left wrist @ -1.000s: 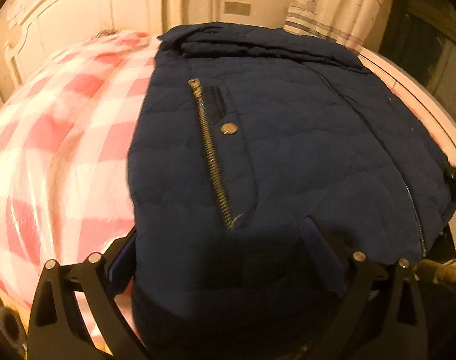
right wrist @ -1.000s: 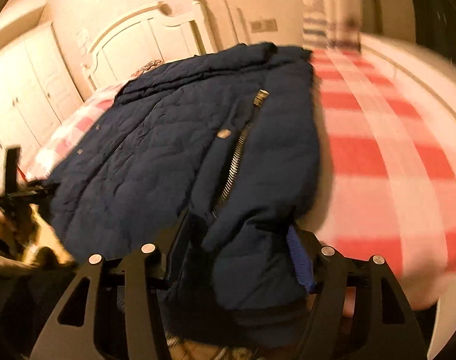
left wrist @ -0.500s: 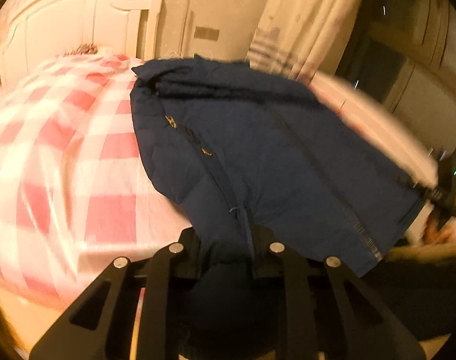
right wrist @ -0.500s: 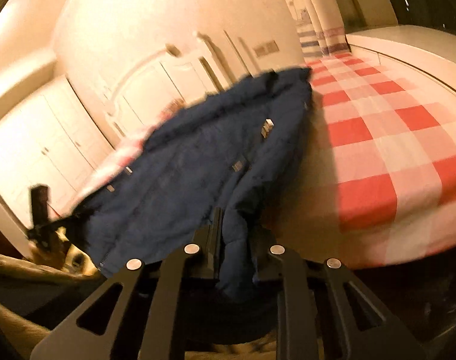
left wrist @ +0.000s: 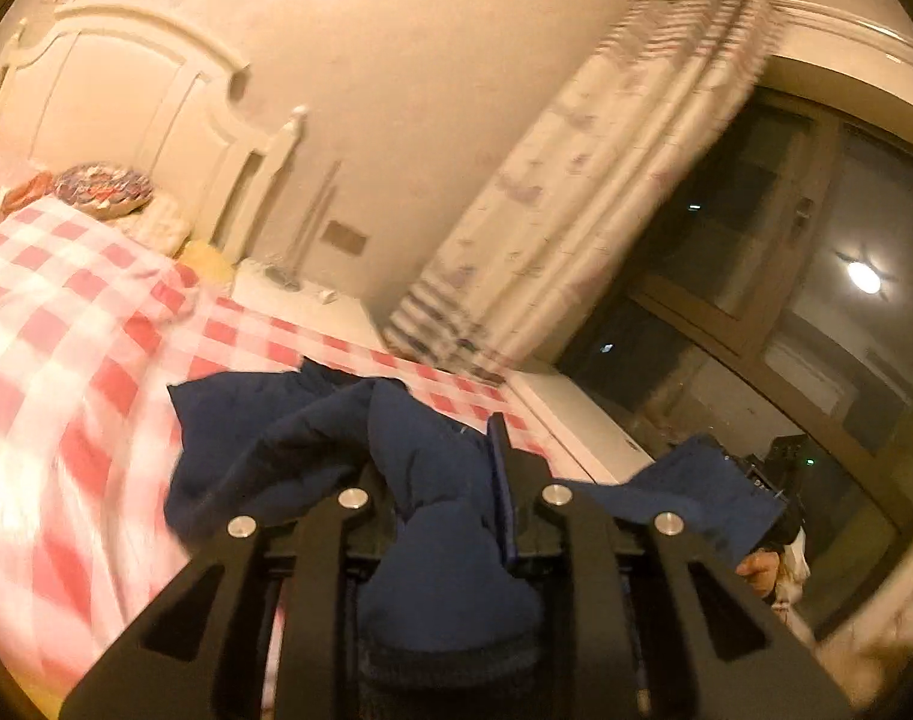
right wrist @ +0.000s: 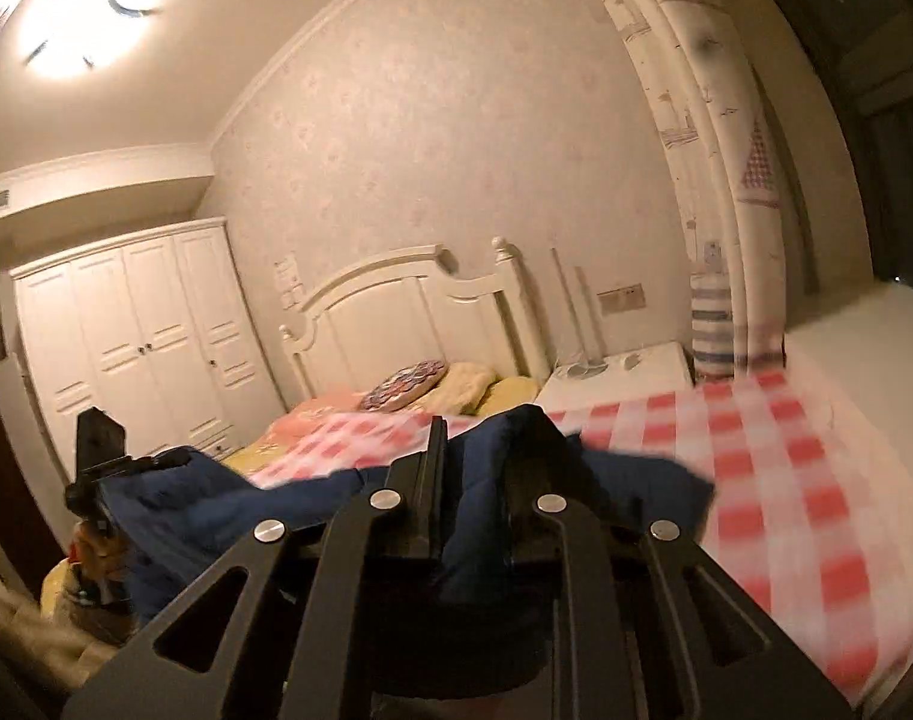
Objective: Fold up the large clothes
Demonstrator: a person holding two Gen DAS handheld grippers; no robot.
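A navy quilted jacket (left wrist: 312, 438) hangs bunched above the red-and-white checked bed cover (left wrist: 66, 348). My left gripper (left wrist: 438, 468) is shut on a thick fold of its hem, with fabric bulging between the fingers. In the right wrist view, my right gripper (right wrist: 483, 450) is shut on another bunch of the jacket (right wrist: 636, 480). The cloth sags between the two grips. The right gripper (left wrist: 780, 516) shows at the right edge of the left wrist view, with a hand under it. The left gripper (right wrist: 96, 462) shows at the left edge of the right wrist view. The jacket's zip and collar are hidden.
A white headboard (right wrist: 408, 300) and pillows (right wrist: 408, 390) are at the far end of the bed. A white wardrobe (right wrist: 132, 348) stands to its left, a white nightstand (right wrist: 624, 372) to its right. A patterned curtain (left wrist: 564, 198) and dark window (left wrist: 786, 300) line the right side.
Both grippers have shut on the jacket's near edge and risen, lifting it off the bed cover. The flat jacket is now bunched, and both views have tilted up toward the wall.
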